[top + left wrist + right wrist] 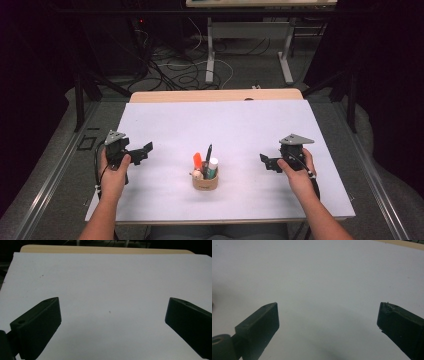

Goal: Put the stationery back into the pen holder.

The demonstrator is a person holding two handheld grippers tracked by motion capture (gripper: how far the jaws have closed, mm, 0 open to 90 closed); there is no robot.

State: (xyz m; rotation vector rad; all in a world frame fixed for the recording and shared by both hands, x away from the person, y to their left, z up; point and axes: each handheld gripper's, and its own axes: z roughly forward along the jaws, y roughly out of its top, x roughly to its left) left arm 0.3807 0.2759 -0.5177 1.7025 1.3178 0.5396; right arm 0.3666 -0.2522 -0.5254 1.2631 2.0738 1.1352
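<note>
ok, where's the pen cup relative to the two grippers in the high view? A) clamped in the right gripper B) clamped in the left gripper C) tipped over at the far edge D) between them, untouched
D: the pen cup stands upright between the left gripper and right gripper, both open and apart from it.

Left gripper (142, 151) and right gripper (265, 161) face inward, both jaws wide apart and empty

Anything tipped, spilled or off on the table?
Nothing stands out. The small cup stands upright mid-table with its orange marker, black pen and white stick inside; left tool and right tool open, apart from it.
</note>
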